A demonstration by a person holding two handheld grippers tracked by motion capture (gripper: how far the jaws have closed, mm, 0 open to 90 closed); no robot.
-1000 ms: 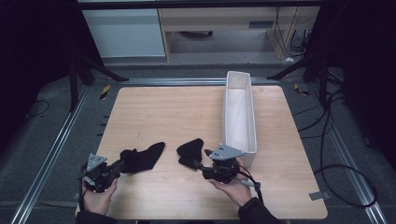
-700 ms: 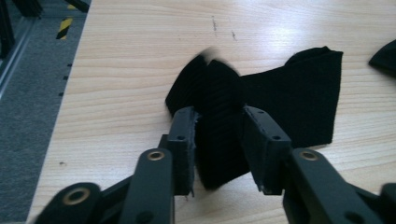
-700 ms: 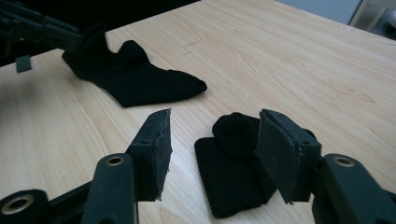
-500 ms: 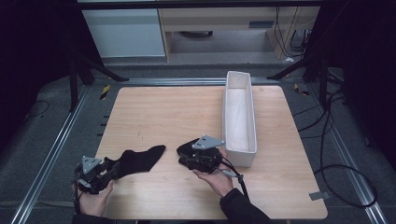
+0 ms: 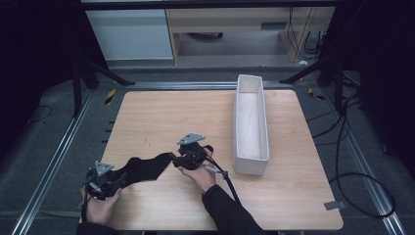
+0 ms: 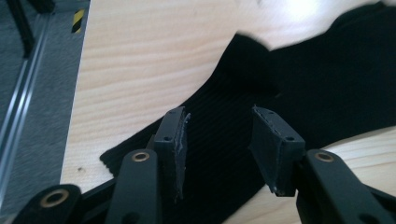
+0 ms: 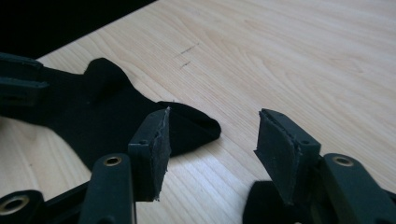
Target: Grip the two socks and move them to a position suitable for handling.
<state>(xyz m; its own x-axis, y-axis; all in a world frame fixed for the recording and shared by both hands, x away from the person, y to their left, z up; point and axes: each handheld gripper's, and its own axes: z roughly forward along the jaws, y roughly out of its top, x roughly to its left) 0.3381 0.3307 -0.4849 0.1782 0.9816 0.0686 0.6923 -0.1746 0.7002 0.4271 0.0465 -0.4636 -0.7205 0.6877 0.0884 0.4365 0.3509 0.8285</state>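
A long black sock (image 5: 144, 168) lies flat near the table's front left. Its ribbed cuff (image 6: 219, 177) passes under my left gripper (image 6: 219, 126), whose jaws stand open over it. In the high view the left gripper (image 5: 113, 179) sits at the sock's left end. My right gripper (image 5: 178, 159) is at the sock's right end. Its jaws are open in the right gripper view (image 7: 212, 126), with the rounded toe (image 7: 191, 126) just ahead of the left jaw. A second black piece of cloth (image 7: 261, 205) lies beneath the right gripper.
A long white bin (image 5: 236, 122) stands lengthwise on the right half of the wooden table (image 5: 161, 112). Metal rails (image 5: 63, 142) run along both sides of the table. Cables (image 5: 357, 181) lie on the floor at the right.
My right gripper has moved left, from beside the bin to the sock's toe. The sock now lies stretched out longer between the two grippers. The left gripper shifted slightly.
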